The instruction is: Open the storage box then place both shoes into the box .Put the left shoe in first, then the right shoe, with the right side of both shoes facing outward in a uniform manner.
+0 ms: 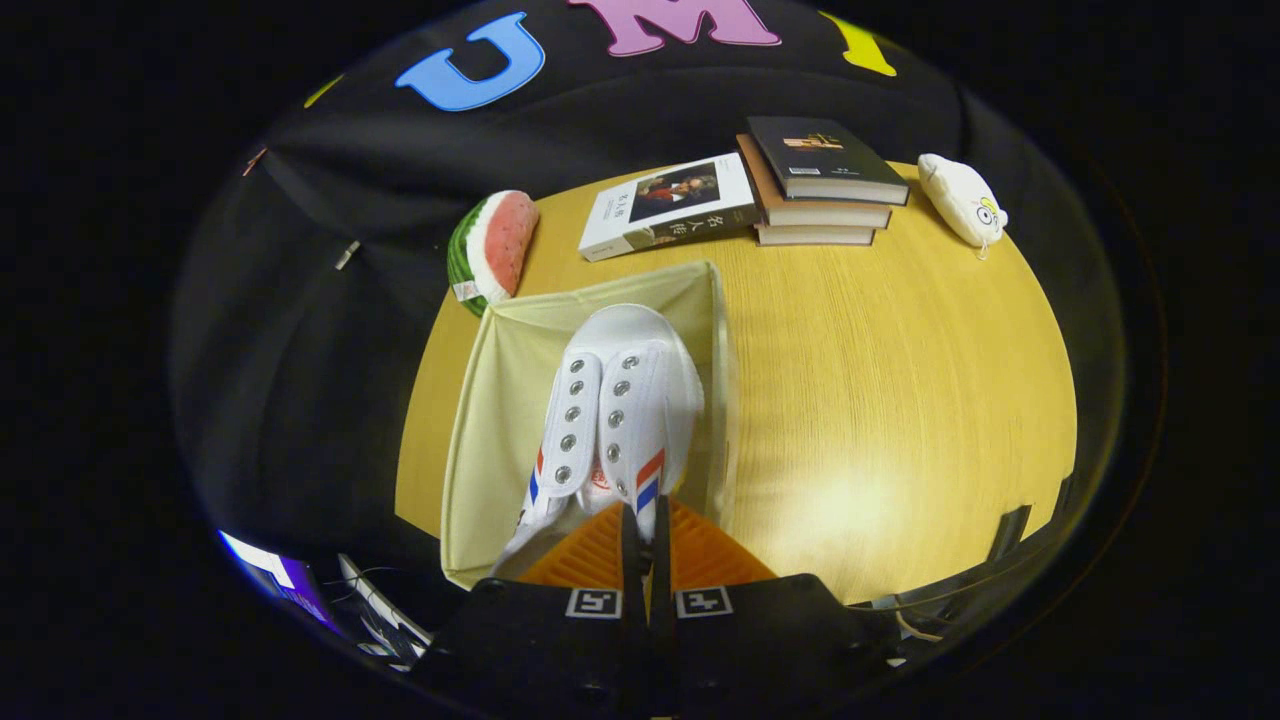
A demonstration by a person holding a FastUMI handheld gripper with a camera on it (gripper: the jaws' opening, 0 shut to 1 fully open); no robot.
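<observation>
The hand-held gripper has its two orange fingers pressed nearly together, pinching a thin part of the white shoe at its heel end; which part of the shoe sits in the narrow slit cannot be told. The shoe extends straight ahead of the fingers, toe pointing away, with two rows of metal eyelets facing up and red-and-blue stripes on both sides near the fingers.

The shoe lies over the open storage box, a pale yellow fabric box standing at the near left part of the counter. The box's far rim runs just beyond the toe, and its right wall stands just beside the shoe's right side. More open room shows inside the box to the shoe's left.

To the right of the box, the wooden counter surface is bare up to its rounded edge. Beyond the box, along the far edge, sit a watermelon-slice plush, a white book, a stack of books touching it, and a white plush toy well apart on the right.
</observation>
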